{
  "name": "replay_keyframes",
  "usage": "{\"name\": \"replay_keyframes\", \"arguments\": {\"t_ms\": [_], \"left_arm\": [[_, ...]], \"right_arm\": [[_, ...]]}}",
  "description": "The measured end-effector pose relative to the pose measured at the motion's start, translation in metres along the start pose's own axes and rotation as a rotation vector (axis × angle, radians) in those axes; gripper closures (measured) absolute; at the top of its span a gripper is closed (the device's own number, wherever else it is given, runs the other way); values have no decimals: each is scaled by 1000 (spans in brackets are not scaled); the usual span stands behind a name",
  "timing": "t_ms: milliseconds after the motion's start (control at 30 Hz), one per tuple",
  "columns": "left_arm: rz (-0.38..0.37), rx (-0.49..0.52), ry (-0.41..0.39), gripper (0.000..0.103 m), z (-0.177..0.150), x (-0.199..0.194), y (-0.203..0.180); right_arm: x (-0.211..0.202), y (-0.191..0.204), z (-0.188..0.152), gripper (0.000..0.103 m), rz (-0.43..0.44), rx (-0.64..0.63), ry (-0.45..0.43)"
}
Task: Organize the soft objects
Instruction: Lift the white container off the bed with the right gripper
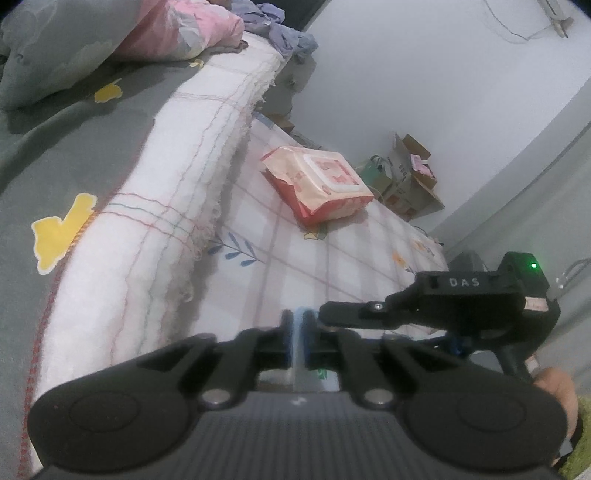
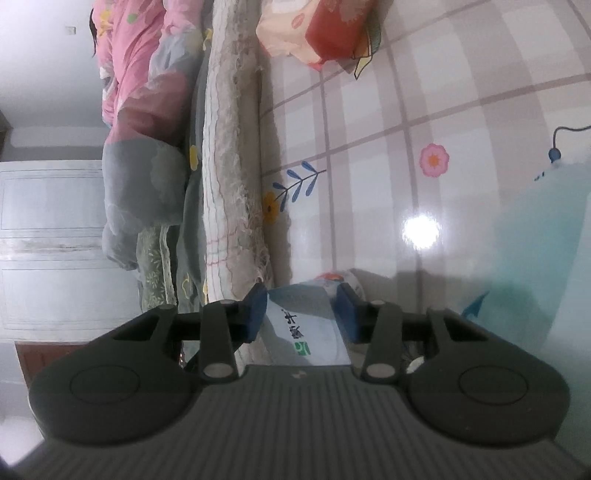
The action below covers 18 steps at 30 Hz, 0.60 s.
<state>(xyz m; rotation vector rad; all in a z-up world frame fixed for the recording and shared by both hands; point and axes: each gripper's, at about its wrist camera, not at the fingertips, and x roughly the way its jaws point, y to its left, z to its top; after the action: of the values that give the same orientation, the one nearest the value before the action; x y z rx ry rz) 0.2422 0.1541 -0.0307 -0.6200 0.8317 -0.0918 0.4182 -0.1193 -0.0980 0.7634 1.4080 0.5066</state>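
Pale blue plastic is what the soft pack [image 2: 308, 325] is wrapped in, kind of glossy, with dark printed characters running across it and a little green square logo near the bottom. It's puffy and creased where it gets squeezed. In the right wrist view it sits right between the blue pads [image 2: 255, 314] of the right gripper [image 2: 304, 314], both pads pressing into its sides, so that gripper is clamped on the pack, just above the checked bed sheet [image 2: 461, 110].

Going left to right in that same view: white cupboard doors [image 2: 51, 240], then a pile of pink and grey bedding [image 2: 140, 110], then a folded white blanket [image 2: 229, 147] with frayed edges and thin coloured threads, then the sheet with its little flower prints. A red and cream wipes packet [image 2: 314, 29] lies on the sheet at the top.

Left wrist view: grey quilt with yellow patches [image 1: 62, 229] on the left, the white blanket beside it, the wipes packet further along on the sheet. The left gripper [image 1: 298, 325] has its jaws nearly together, pinching a thin light-blue edge that looks like the same pack. The right gripper's black body comes in from the right, touching that spot.
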Motion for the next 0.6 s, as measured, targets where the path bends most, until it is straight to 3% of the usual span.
{"name": "replay_keyframes", "arguments": {"t_ms": [233,367,467,600], "left_arm": [[29,-8,18,85,1,1,6],[22,-16,44,83,0,-1,8],[37,-5,58,65,-1,-3,8],[29,8,89,66,-4,0,7]], "right_arm": [[9,6,-1,75,-32,-28,3],[11,7,-2,76,-45,-33,7],[11,8,-2,76,-52,-37,7],[11,9,-3,76,-56,-36,6]]}}
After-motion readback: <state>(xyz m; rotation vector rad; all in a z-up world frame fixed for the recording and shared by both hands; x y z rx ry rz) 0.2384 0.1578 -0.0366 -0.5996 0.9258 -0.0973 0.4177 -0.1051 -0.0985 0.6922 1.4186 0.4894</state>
